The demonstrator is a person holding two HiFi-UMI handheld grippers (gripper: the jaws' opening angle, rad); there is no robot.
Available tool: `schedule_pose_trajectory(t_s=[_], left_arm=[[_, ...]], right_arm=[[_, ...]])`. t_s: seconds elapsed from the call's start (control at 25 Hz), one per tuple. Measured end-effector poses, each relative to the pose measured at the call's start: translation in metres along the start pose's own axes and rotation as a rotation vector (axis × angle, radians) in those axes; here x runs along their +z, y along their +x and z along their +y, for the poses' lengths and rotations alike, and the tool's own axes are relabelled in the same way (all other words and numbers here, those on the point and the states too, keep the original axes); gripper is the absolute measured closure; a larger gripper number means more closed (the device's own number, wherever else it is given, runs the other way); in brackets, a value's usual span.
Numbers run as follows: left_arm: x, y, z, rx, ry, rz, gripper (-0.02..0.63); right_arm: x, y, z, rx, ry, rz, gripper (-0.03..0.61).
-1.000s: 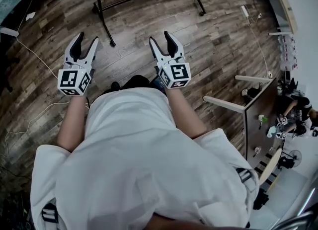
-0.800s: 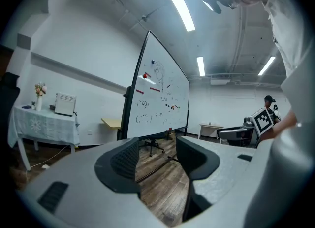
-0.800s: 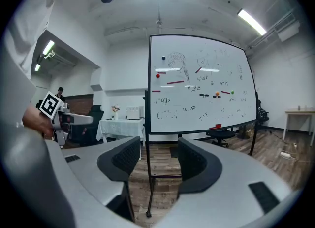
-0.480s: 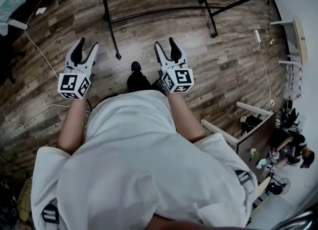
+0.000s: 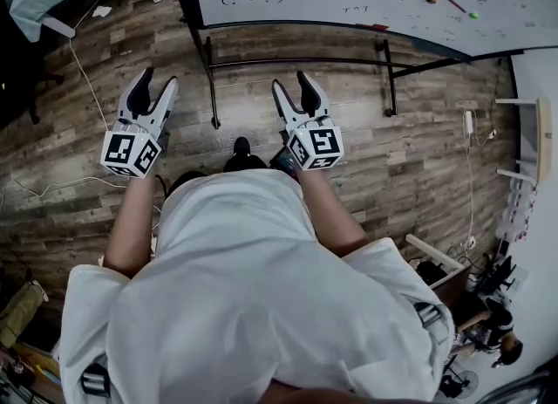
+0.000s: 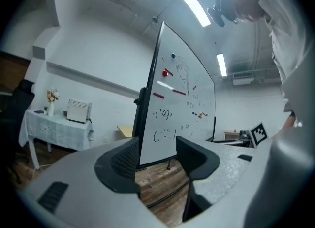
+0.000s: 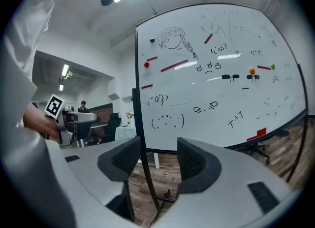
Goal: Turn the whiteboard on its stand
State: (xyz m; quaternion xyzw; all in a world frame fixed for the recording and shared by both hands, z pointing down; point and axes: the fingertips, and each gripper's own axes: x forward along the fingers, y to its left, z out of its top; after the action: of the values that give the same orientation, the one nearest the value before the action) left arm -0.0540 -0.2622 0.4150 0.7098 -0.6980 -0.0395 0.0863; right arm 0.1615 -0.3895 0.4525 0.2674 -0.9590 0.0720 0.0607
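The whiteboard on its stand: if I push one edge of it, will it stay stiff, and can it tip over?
The whiteboard is a wide flat panel, so it probably stays stiff and moves as one piece. Its stand has long feet on the wood floor, so tipping seems unlikely, though it may slide. The small magnets could shake loose.

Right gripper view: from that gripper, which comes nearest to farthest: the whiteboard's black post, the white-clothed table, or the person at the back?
1. Black post, straight ahead.
2. White-clothed table, behind it, slightly left.
3. Person, far left background.
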Motion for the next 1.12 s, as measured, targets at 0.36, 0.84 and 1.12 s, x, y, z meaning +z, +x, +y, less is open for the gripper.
schedule_pose_trajectory(t_s=[0.36,0.84,1.12], left_arm=[[0.029,0.028,0.018,0.032,0.038,-0.085,0.394],[0.05,0.105,0.07,-0.181,0.024,-0.064,0.38],[0.048,0.142,0.104,-0.321,0.031,-0.018,0.359]], right_arm=[[0.009,0.039,-0.025,0.085,0.013,-0.025,0.348],[0.025,0.086,-0.06,-0.017,0.091,-0.04,0.357],[0.039,0.104,-0.057,-0.125,0.106,-0.048,0.364]])
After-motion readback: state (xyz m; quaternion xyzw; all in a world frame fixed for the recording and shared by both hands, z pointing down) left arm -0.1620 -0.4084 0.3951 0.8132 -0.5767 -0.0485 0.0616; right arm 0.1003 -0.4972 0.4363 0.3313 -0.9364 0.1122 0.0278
